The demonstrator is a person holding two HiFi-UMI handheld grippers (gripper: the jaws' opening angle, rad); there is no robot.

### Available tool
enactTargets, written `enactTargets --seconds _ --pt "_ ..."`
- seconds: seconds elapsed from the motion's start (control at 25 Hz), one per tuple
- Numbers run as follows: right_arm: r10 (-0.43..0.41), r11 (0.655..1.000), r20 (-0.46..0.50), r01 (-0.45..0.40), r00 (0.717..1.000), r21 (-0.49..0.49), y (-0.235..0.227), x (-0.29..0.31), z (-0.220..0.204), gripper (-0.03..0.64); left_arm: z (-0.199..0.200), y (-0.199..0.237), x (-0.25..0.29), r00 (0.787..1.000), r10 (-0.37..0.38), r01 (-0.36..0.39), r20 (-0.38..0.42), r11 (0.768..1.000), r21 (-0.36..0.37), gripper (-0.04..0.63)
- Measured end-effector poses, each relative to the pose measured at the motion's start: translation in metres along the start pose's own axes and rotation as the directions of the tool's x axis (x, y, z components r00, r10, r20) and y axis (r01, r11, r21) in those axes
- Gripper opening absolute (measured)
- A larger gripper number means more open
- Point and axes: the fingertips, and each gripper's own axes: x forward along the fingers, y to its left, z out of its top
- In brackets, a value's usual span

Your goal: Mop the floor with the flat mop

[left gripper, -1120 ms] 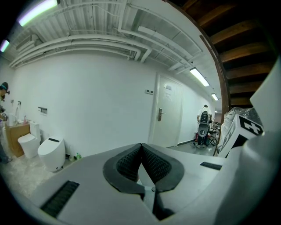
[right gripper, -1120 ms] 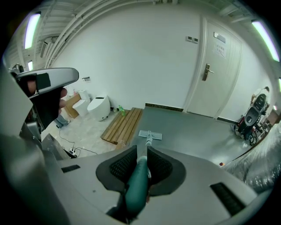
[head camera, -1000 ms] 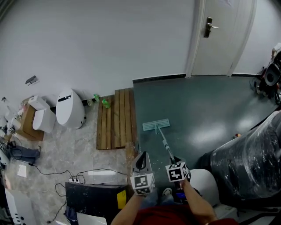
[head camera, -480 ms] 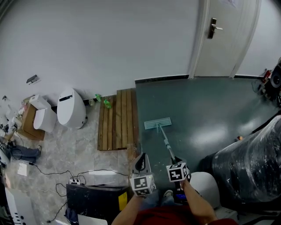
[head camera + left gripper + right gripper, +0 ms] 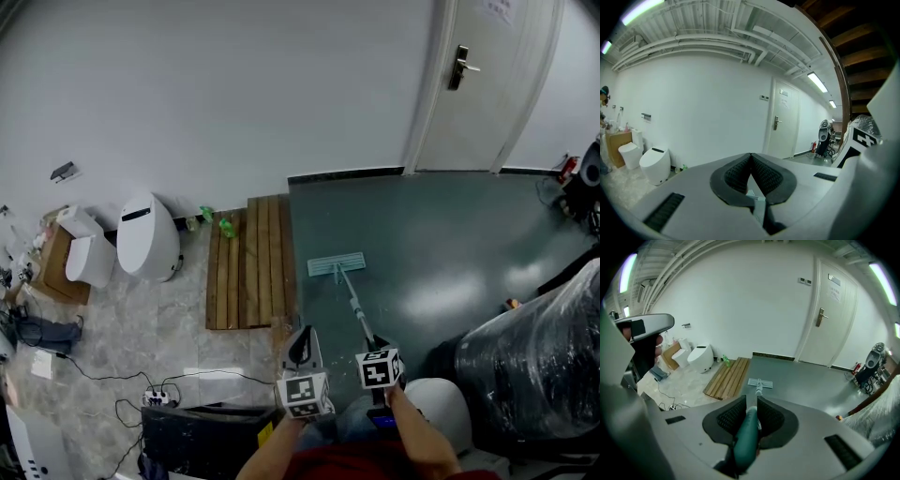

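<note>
The flat mop's pale teal head (image 5: 337, 264) lies flat on the dark grey floor (image 5: 441, 244), just right of the wooden slat board. Its handle (image 5: 356, 309) slants back toward me into my right gripper (image 5: 372, 347), which is shut on the dark green grip. In the right gripper view the grip (image 5: 746, 437) runs between the pads of my right gripper (image 5: 751, 399), and the mop head (image 5: 760, 383) shows beyond. My left gripper (image 5: 301, 336) hangs beside it to the left. In its own view my left gripper (image 5: 751, 154) points at the wall, shut with the pads touching at the tips and nothing between them.
A wooden slat board (image 5: 248, 261) borders the grey floor's left edge. A white toilet (image 5: 148, 234) and a cardboard box (image 5: 54, 262) stand by the wall. Cables and a power strip (image 5: 155, 397) lie near my feet. A plastic-wrapped bulk (image 5: 534, 366) stands at right, a closed door (image 5: 478, 84) behind.
The head view has drifted a little, so the door sits further right. The mop head and both grippers stay in nearly the same place.
</note>
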Motion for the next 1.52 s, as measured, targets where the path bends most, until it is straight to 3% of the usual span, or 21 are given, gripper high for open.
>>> enactTargets --seconds 0.2,0.88,1.52 --pt "0.001 1.000 0.004 -0.001 1.000 0.002 -0.006 0.016 0.022 0.084 0.010 0.012 0.023 1.000 0.003 -0.003 0.013 1.000 0.014 0.014" --pt "0.035 0.999 -0.004 -0.036 0.999 -0.028 -0.069 0.066 0.107 0.084 0.056 -0.011 0.133 1.000 0.012 -0.013 0.015 0.999 0.034 0.014" --pt "0.069 0.996 -0.004 -0.069 0.998 -0.056 -0.123 0.121 0.169 0.084 0.072 -0.022 0.211 0.994 0.111 -0.111 0.016 0.993 0.032 0.014"
